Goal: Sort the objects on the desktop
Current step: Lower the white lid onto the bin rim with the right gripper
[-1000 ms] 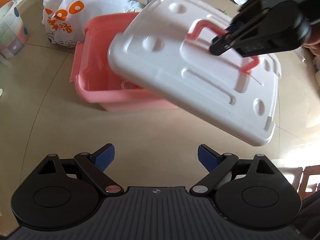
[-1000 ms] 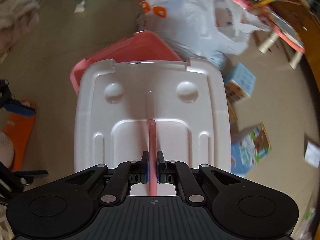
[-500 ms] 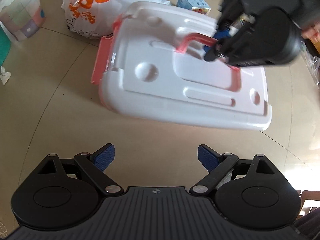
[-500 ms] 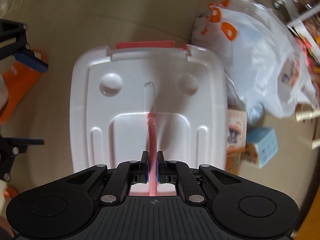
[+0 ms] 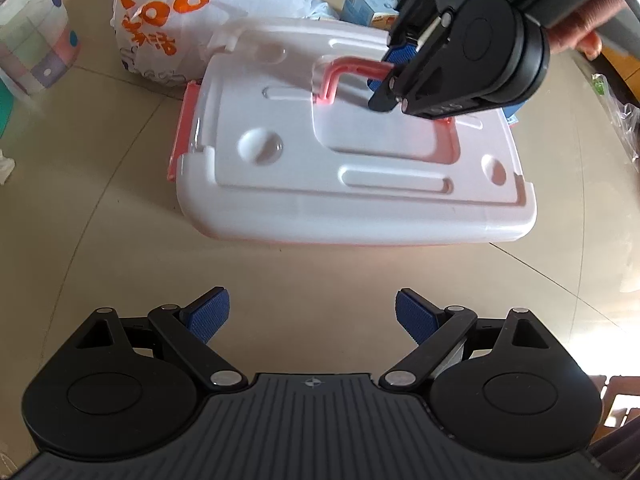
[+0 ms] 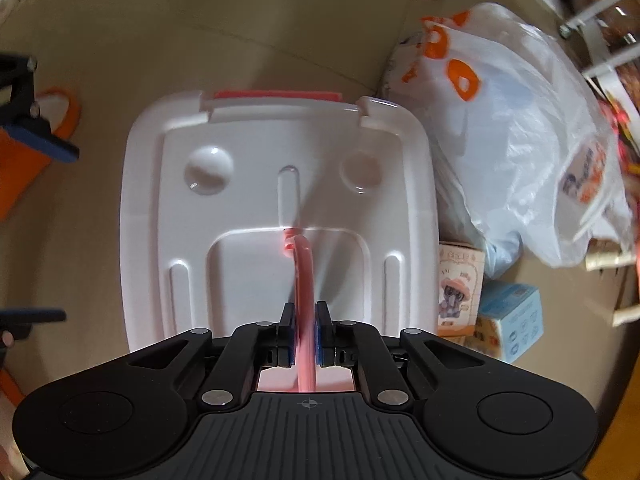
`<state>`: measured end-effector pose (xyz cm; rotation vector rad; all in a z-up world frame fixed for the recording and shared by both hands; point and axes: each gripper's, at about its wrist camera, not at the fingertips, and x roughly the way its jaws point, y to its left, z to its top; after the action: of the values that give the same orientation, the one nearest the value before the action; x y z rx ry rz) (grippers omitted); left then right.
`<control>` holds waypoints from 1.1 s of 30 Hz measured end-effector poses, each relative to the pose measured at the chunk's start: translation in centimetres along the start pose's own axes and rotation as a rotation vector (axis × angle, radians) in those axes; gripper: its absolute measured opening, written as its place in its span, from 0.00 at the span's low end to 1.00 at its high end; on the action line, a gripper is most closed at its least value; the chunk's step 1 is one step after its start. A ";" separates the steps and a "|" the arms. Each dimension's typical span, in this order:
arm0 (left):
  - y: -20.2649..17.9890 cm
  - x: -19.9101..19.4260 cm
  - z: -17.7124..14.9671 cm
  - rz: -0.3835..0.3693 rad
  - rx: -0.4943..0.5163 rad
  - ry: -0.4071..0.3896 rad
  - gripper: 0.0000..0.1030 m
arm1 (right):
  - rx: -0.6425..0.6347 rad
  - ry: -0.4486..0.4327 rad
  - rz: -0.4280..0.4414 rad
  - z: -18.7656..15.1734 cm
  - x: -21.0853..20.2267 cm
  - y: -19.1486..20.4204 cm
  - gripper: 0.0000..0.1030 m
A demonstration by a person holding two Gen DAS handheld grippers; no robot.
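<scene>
A white lid (image 5: 360, 184) with a pink handle (image 5: 344, 70) lies flat over the pink storage box, whose pink latch (image 5: 182, 128) shows at its left end. My right gripper (image 6: 305, 320) is shut on the pink handle (image 6: 302, 280) and stands over the lid (image 6: 256, 208); it also shows in the left wrist view (image 5: 390, 72). My left gripper (image 5: 312, 314) is open and empty, low over the floor in front of the box. The inside of the box is hidden.
A white plastic bag with orange print (image 5: 188, 20) lies behind the box, also in the right wrist view (image 6: 520, 120). Small cartons (image 6: 508, 320) sit beside the box. A patterned white bin (image 5: 32, 44) stands far left. Beige floor (image 5: 120, 240) surrounds the box.
The right gripper has lowered the tilted lid down onto the pink box, so it now covers it flat. The left gripper stayed open in front.
</scene>
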<state>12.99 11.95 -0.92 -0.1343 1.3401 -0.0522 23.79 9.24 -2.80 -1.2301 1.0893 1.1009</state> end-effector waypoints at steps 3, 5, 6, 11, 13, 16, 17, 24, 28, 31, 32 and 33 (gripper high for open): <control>-0.1 -0.3 0.7 0.004 0.030 -0.018 0.90 | 0.132 -0.081 0.030 -1.5 -1.0 -1.3 0.21; 0.0 -0.3 1.7 0.002 0.060 -0.030 0.90 | 0.210 -0.135 0.062 -2.9 -1.8 -2.0 0.28; -0.1 -0.3 2.2 0.001 0.081 -0.033 0.90 | 0.237 -0.151 0.063 -3.6 -2.2 -2.1 0.28; -0.5 0.0 6.1 0.009 0.223 -0.050 0.90 | 0.302 -0.169 0.029 -7.0 -2.8 -1.7 0.28; -1.0 0.0 7.5 0.012 0.311 -0.074 0.90 | 0.331 -0.169 0.023 -8.3 -2.6 -1.4 0.28; -2.0 0.6 8.8 0.039 0.443 -0.086 0.79 | 0.376 -0.164 0.031 -9.5 -2.0 -1.3 0.23; -2.3 0.8 9.2 0.047 0.487 -0.091 0.72 | 0.389 -0.164 0.033 -9.8 -1.9 -1.2 0.21; -3.2 3.1 11.1 0.046 0.577 -0.128 0.46 | 0.441 -0.214 0.025 -10.9 -1.9 -1.5 0.09; -2.8 3.8 11.3 0.067 0.545 -0.126 0.42 | 0.435 -0.234 0.013 -10.8 -1.9 -1.4 0.09; -2.7 3.6 11.1 0.078 0.535 -0.135 0.42 | 0.429 -0.232 0.010 -10.6 -1.9 -1.4 0.08; -2.8 3.6 11.0 0.081 0.538 -0.138 0.43 | 0.429 -0.231 0.011 -10.6 -1.9 -1.4 0.09; -2.8 3.6 11.0 0.083 0.541 -0.141 0.43 | 0.431 -0.230 0.012 -10.6 -1.9 -1.4 0.09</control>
<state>24.57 9.50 -1.56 0.3684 1.1485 -0.3260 24.71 -1.46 -1.10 -0.7395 1.0860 0.9280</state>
